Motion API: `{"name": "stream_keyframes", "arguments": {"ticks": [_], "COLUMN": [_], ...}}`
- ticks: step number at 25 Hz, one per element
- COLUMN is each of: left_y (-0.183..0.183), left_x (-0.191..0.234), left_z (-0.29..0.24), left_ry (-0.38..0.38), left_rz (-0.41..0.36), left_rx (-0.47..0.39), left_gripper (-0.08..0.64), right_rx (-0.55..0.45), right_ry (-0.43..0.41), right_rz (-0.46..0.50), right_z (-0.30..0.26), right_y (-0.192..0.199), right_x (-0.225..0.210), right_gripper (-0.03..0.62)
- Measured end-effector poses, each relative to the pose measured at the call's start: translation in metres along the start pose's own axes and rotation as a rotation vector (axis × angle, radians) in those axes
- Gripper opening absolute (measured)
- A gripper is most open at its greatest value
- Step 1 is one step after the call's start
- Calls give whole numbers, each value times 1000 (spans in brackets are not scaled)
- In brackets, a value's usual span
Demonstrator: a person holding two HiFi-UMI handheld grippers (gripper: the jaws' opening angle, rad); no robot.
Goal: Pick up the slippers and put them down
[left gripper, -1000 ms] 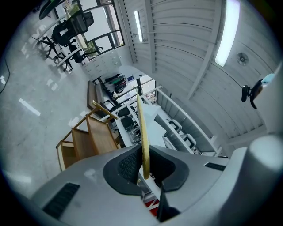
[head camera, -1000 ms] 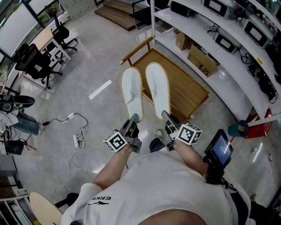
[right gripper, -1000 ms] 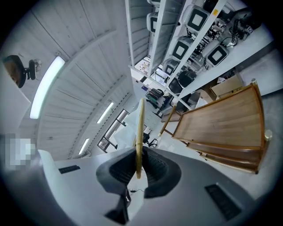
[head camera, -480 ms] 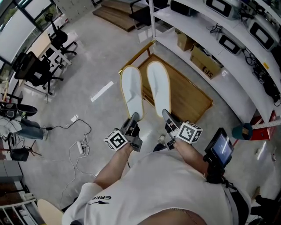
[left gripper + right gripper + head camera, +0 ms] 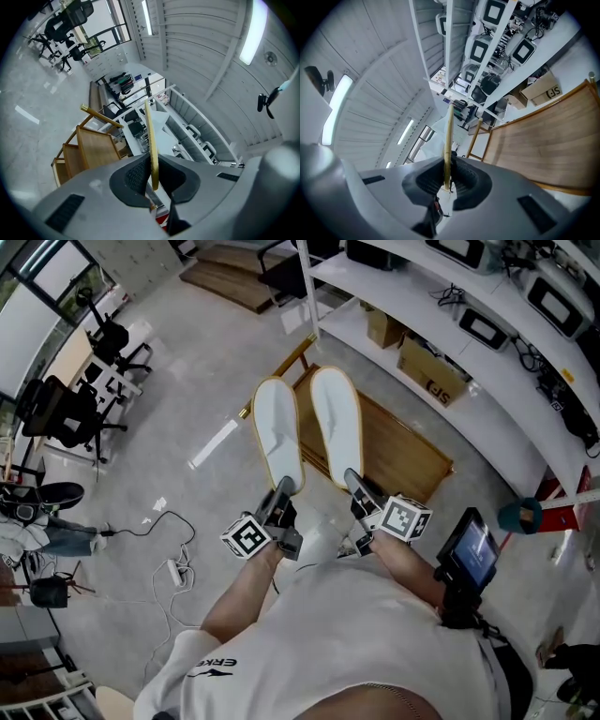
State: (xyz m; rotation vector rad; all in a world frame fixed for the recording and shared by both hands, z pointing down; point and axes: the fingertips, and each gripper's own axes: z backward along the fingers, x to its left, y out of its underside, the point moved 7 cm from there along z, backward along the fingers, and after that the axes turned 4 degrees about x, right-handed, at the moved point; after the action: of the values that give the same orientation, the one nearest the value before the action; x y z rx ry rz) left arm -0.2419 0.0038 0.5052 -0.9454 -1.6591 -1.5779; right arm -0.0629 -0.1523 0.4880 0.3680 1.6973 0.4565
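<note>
While carrying the left slipper [image 5: 277, 432] and right slipper [image 5: 336, 423] aloft above the wooden rack [image 5: 403, 442], seems mid-carry; next calls for lowering both level onto a resting spot before easing the jaws. Pinches each thin heel edge firmly, one in the left gripper [image 5: 285, 487], one in the right gripper [image 5: 352, 480], with toes pointing forward, side by side.

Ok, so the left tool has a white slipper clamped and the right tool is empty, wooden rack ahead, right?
Not empty: the right gripper view shows the right tool shut on the thin edge of a second white slipper. The left tool does clamp its slipper, and the wooden rack is ahead.
</note>
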Motion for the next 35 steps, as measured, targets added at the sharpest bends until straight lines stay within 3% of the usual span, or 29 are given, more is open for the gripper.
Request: {"name": "stream_keyframes", "arguments": {"ticks": [9, 35], "left_y": [-19, -122], "left_x": [11, 103], "left_z": [-29, -71], "left_ry": [53, 234], "left_rz": [17, 61], "left_rx": [54, 411], "left_gripper": [32, 32], "right_rx": [-55, -377], "right_ry": [44, 265], "right_rz": [-22, -93], "right_z": [-14, -114], "right_y": [-12, 32], "right_x": [1, 33], "right_gripper": [31, 31]}}
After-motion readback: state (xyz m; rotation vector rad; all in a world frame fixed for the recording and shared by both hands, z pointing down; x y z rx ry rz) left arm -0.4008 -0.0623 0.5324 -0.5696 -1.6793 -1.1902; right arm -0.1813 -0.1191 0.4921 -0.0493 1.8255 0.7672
